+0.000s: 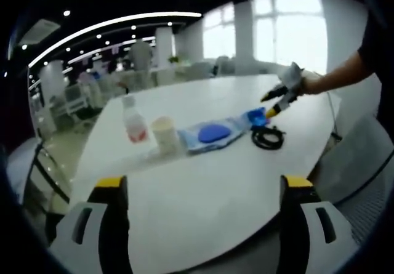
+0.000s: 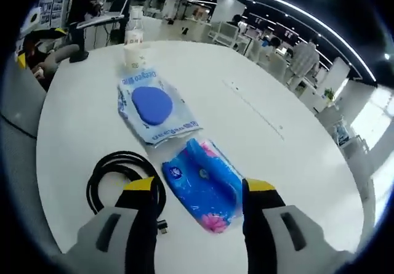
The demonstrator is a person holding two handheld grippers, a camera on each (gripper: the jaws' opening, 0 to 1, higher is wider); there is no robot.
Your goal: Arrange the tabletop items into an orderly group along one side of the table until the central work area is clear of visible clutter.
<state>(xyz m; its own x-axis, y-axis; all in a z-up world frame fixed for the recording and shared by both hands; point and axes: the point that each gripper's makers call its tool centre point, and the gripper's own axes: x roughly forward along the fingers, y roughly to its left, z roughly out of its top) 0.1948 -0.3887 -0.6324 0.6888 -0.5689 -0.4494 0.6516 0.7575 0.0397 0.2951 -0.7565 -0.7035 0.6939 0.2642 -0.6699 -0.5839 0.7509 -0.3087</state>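
Observation:
On the white round table (image 1: 203,206) stand a clear bottle (image 1: 134,121) and a pale cup (image 1: 165,133). Beside them lie a wipes pack with a blue lid (image 1: 212,132), a blue tissue pack (image 1: 255,117) and a coiled black cable (image 1: 268,138). My left gripper (image 1: 203,185) is open over bare tabletop at the near edge. A hand holds my right gripper (image 1: 276,104) just above the tissue pack. In the right gripper view, my right gripper (image 2: 200,188) is open, its jaws on either side of the tissue pack (image 2: 206,185). The cable (image 2: 117,178), wipes pack (image 2: 154,108), cup (image 2: 132,55) and bottle (image 2: 134,31) lie beyond.
A grey chair (image 1: 363,163) stands at the table's right edge. More chairs and desks (image 1: 74,98) fill the office on the left. The far half of the table (image 2: 271,120) is bare white surface.

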